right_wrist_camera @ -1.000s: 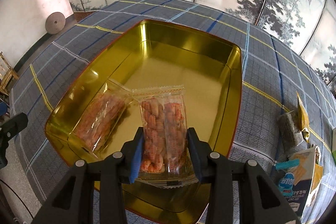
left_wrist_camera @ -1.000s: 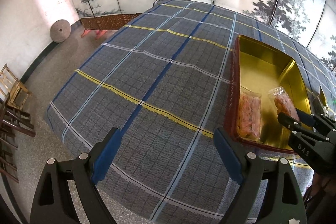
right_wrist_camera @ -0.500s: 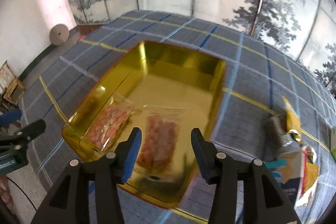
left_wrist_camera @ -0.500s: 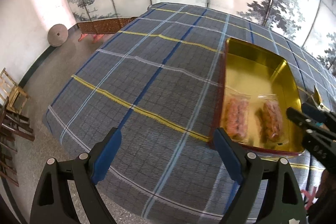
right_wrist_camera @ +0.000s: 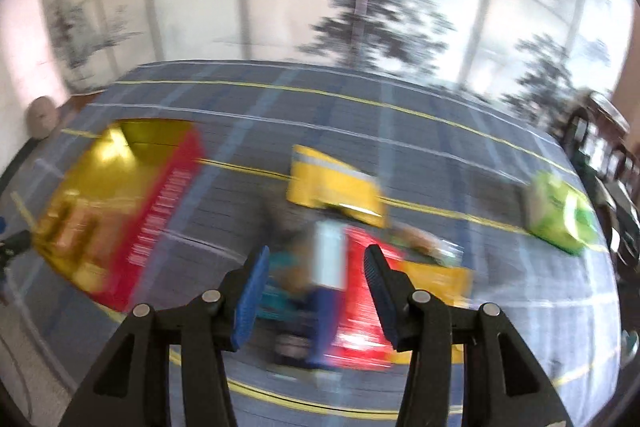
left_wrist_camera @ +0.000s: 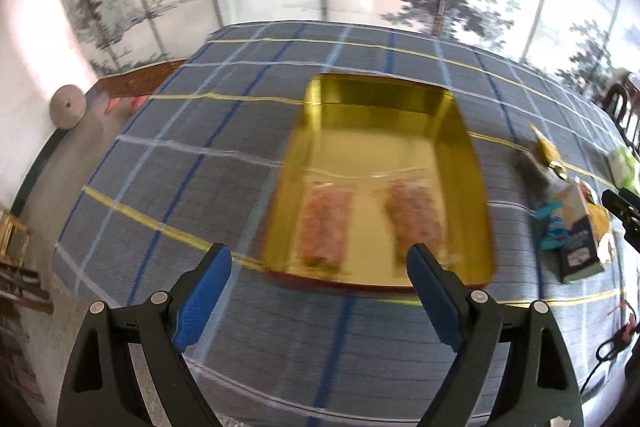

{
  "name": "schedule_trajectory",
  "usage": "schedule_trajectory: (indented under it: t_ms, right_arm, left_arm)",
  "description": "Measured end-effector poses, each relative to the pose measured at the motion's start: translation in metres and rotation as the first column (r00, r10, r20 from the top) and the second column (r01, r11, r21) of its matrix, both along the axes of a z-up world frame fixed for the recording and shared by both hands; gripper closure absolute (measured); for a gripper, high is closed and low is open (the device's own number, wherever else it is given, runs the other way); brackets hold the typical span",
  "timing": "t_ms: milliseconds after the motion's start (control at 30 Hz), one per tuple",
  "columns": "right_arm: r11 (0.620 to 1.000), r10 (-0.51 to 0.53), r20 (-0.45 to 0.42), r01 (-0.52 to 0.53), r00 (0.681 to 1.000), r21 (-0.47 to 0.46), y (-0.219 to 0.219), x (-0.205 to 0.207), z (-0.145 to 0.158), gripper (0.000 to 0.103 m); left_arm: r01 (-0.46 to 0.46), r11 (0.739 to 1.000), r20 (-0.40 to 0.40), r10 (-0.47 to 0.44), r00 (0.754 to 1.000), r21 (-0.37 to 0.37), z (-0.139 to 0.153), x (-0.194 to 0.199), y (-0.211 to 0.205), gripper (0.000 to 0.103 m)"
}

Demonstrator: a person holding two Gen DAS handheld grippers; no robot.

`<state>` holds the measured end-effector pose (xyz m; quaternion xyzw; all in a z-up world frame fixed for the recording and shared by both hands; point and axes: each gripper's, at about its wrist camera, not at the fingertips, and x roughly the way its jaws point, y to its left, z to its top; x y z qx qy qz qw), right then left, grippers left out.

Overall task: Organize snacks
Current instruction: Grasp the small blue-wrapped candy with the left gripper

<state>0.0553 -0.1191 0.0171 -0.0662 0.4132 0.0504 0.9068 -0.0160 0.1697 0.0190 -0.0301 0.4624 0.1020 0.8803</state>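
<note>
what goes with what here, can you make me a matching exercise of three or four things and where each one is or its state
Things:
1. gold tin
2. two pink snack packs
3. green packet
4. left gripper

Places or states:
A. open, holding nothing
B. lying side by side inside the tin
C. on the plaid cloth, far right
D. on the plaid cloth, lid off

Pairs: 1-D, 2-B, 3-C, 4-A
</note>
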Motion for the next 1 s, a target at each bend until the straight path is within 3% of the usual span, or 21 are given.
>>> schedule_trajectory:
  t_ms: [167,300,533,633,1000]
  right_arm:
    - [0.991,-0.133,-0.052,0.133,0.99,-0.008,-0.068,0.006,-0.021,0.053]
    - [0.985,-0.166,-0.101,0.17,0.981,0.032,-0.093,0.008,-0.04,0.053]
    - [0.988,-0.139,-0.14,0.148,0.98,0.052,-0.092,0.019,-0.065,0.05]
    - [0.989,-0.128,-0.131,0.136,0.983,0.05,-0.094,0.022,-0.071,0.045]
    - [0.993,-0.099,-0.089,0.105,0.991,0.062,-0.106,0.029,-0.08,0.045]
  left_arm:
    - [0.077,0.997,-0.019,-0.077,0.997,-0.003,-0.003,0.01,-0.036,0.016]
    - [0.129,0.992,-0.029,-0.129,0.991,-0.001,-0.004,0.017,-0.061,0.016]
    - [0.187,0.982,-0.051,-0.187,0.981,-0.013,-0.012,0.025,-0.095,0.016]
    - [0.202,0.979,-0.06,-0.202,0.977,-0.013,-0.016,0.028,-0.104,0.016]
    - [0.252,0.965,-0.075,-0.257,0.963,-0.065,-0.034,0.046,-0.142,0.016]
